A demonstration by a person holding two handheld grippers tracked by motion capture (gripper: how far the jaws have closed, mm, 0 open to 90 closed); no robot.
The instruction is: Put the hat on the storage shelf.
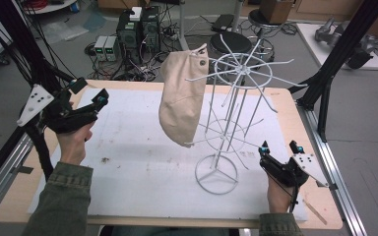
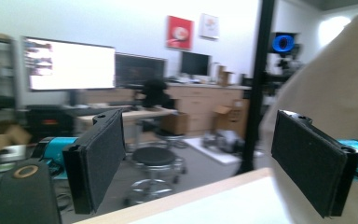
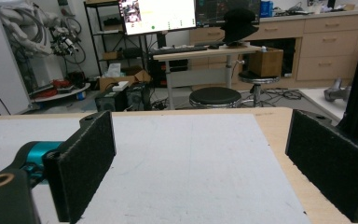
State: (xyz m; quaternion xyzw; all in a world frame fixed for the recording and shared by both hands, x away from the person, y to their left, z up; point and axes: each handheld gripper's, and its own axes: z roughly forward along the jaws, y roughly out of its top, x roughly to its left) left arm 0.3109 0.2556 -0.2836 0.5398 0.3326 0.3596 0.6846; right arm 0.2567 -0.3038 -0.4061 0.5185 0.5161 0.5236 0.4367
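Item one: a beige cloth cap (image 1: 182,101), soft fabric with a metal snap near its top. It hangs from one prong of a white wire display rack (image 1: 236,98), a stand of radiating spokes on thin uprights over a ring base. The cap's long axis runs top to bottom, crown bulging toward the left side of the table. It hangs clear of the white mat (image 1: 138,162) that covers the light wooden table (image 1: 15,196).

Item two: the left gripper (image 1: 97,101), black with teal fittings, held up above the table's left part. Its jaws stand wide apart with nothing between the pads. In the left gripper view the beige cloth (image 2: 326,84) rises at the far right, behind the right-hand pad and not touching it. The cap therefore lies to this gripper's right, near but apart.

Item three: the right gripper (image 1: 280,146), same make, held low near the rack's base at the table's right front. Its jaws are also spread wide and empty, looking out over bare mat.

Judgement: the left hand is the nearer to the cap's body, the right hand to the rack's foot.

Containers: none on the table; the rack holds the one cap, other prongs bare.
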